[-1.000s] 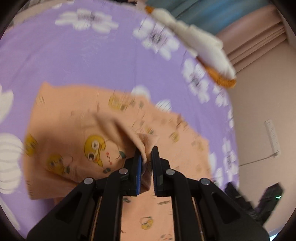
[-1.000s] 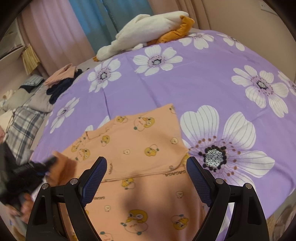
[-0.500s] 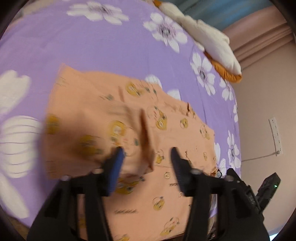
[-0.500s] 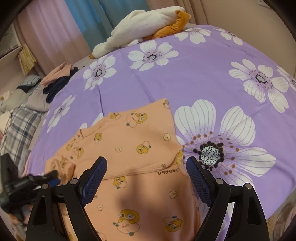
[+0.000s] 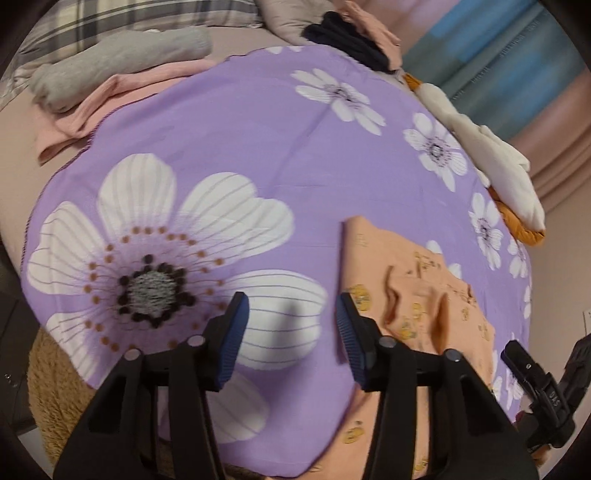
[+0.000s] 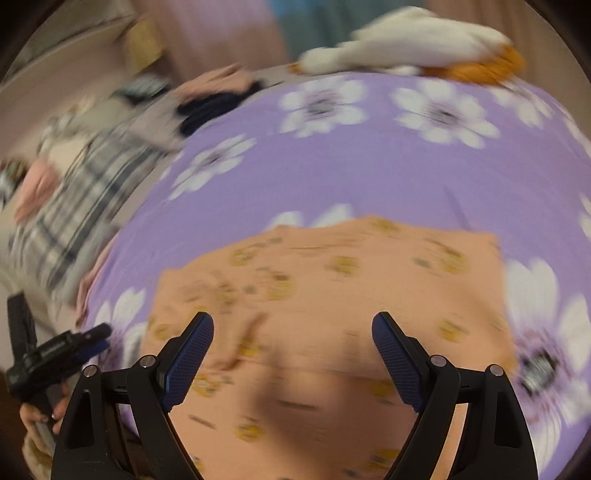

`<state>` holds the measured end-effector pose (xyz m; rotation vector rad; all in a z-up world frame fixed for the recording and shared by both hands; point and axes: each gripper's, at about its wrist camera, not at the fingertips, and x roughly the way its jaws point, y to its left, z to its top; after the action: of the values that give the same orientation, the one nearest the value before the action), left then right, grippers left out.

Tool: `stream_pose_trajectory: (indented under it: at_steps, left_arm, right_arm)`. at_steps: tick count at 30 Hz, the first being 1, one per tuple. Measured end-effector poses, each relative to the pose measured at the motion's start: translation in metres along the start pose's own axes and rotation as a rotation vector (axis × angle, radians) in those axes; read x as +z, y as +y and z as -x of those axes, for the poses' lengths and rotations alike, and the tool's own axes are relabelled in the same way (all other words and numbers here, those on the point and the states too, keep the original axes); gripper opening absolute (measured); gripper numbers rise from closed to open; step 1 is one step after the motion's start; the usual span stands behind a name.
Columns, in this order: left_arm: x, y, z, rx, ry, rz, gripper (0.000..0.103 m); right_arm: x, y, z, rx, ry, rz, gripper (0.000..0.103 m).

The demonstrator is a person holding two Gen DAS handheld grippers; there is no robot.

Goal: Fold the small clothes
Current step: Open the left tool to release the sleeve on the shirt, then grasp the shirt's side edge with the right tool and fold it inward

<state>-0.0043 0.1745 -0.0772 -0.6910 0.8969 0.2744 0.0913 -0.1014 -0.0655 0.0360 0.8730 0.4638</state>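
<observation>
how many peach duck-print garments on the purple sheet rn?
1. The peach garment lies partly folded on the purple sheet, right of the left gripper; its near end runs out of frame.

Purple bedsheet (image 5: 229, 122), white flowers; peach garment (image 6: 351, 295), yellow duck print; grey-and-white plaid fabric (image 5: 122, 14); blue gripper pads (image 5: 232, 332).

Peach duck-print garment (image 6: 332, 295), flat on bedspread (image 6: 369, 166)

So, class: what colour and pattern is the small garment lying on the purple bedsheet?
Peach-orange small garment, printed with little yellow cartoon ducks; sharpest in the left wrist view.
</observation>
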Motion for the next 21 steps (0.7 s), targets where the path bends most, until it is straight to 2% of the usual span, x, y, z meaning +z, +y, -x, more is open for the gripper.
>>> stream_pose_trajectory:
  at_steps: [6, 13, 15, 16, 17, 18, 19, 21]
  left_arm:
    - [0.000, 0.009, 0.000, 0.013, 0.014, -0.012, 0.042]
    - [-0.004, 0.015, -0.007, -0.042, 0.071, 0.023, 0.042]
    - [-0.004, 0.016, -0.006, -0.038, 0.071, 0.026, 0.042]
    - [-0.004, 0.017, -0.006, -0.040, 0.072, 0.026, 0.042]
    - [-0.004, 0.017, -0.006, -0.043, 0.073, 0.026, 0.042]
    - [-0.004, 0.018, -0.005, -0.046, 0.072, 0.027, 0.042]
    - [-0.004, 0.018, -0.005, -0.047, 0.069, 0.026, 0.042]
    - [-0.004, 0.017, -0.006, -0.043, 0.070, 0.020, 0.042]
  right_arm:
    - [-0.004, 0.062, -0.046, 0.094, 0.092, 0.064, 0.087]
    - [-0.017, 0.096, -0.091, 0.105, 0.189, 0.135, 0.086]
    - [-0.019, 0.098, -0.100, 0.056, 0.200, 0.151, 0.070]
    - [-0.018, 0.097, -0.101, 0.032, 0.186, 0.154, 0.056]
    - [-0.016, 0.094, -0.099, 0.035, 0.173, 0.140, 0.040]
    - [-0.012, 0.088, -0.094, 0.080, 0.163, 0.097, 0.032]
    - [-0.009, 0.083, -0.091, 0.108, 0.161, 0.067, 0.017]
    - [-0.001, 0.073, -0.076, 0.120, 0.111, 0.020, 0.015]
